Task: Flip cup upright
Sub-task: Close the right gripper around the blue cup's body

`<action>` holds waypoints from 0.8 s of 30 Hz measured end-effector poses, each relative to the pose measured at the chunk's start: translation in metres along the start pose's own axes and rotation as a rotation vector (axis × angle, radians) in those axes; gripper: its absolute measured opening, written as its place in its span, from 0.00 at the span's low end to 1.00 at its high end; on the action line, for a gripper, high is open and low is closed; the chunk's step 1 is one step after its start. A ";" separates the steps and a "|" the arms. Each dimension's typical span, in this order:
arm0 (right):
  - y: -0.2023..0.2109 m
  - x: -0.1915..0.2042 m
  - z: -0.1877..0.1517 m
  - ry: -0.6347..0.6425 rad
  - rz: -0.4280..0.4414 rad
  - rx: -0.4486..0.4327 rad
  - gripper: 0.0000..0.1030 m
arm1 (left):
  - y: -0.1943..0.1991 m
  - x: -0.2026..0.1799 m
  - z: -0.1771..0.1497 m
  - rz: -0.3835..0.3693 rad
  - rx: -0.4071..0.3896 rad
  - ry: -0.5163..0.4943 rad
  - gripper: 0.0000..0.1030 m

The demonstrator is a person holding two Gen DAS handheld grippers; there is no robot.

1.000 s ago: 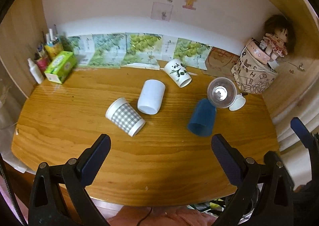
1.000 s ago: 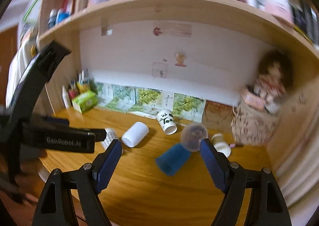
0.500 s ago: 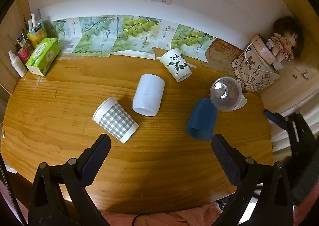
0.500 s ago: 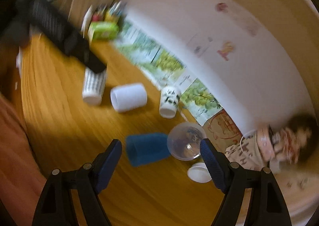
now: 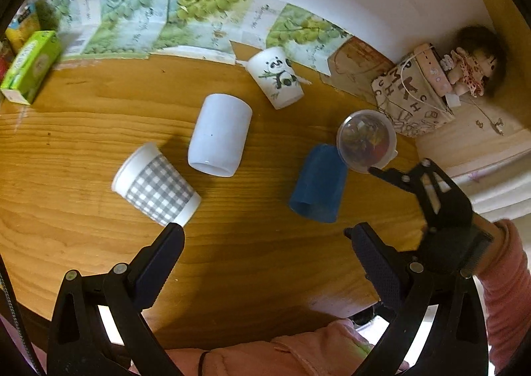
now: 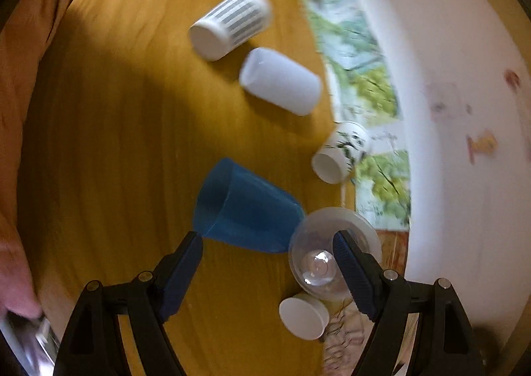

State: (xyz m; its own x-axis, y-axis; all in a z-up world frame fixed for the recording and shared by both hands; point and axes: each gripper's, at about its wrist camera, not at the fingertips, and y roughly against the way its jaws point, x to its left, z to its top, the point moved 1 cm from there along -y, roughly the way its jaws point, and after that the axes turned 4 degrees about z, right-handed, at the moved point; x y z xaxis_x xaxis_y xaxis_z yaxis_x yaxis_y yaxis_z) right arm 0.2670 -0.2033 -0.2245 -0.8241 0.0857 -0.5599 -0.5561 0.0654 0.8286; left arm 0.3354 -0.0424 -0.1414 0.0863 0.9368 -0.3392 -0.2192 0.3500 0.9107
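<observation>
Several cups lie on their sides on the wooden table (image 5: 83, 130): a grey checked cup (image 5: 156, 185), a plain white cup (image 5: 219, 133), a panda cup (image 5: 277, 80), a blue cup (image 5: 318, 183) and a clear plastic cup (image 5: 365, 140). My left gripper (image 5: 265, 260) is open and empty above the table's near side. My right gripper (image 6: 267, 264) is open and empty, hovering just short of the blue cup (image 6: 245, 206) and the clear cup (image 6: 328, 250); it also shows in the left wrist view (image 5: 431, 190) at the right.
A green box (image 5: 30, 65) stands at the far left. A patterned bag (image 5: 415, 100) and a doll (image 5: 471, 64) sit at the far right. Grape-print papers (image 5: 199, 21) line the back wall. A small white cup (image 6: 303, 316) lies by the clear cup.
My right gripper has swung in over the table and closed in on the blue and clear cups. My left gripper has dropped closer to the table. The cups have not moved.
</observation>
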 end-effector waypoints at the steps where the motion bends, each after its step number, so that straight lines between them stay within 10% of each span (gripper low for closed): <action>1: -0.004 0.002 0.000 0.029 0.000 0.006 0.79 | -0.003 0.000 0.001 -0.010 0.011 -0.001 0.98; 24: -0.061 0.011 0.009 0.303 0.084 0.059 0.79 | -0.060 0.003 0.027 -0.174 0.227 0.048 0.98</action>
State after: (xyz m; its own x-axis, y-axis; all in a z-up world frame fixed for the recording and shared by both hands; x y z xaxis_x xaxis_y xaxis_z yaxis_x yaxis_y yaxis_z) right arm 0.2928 -0.1974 -0.2818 -0.8663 -0.2060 -0.4551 -0.4851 0.1294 0.8648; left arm 0.3756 -0.0604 -0.1908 0.0563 0.8635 -0.5011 0.0184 0.5009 0.8653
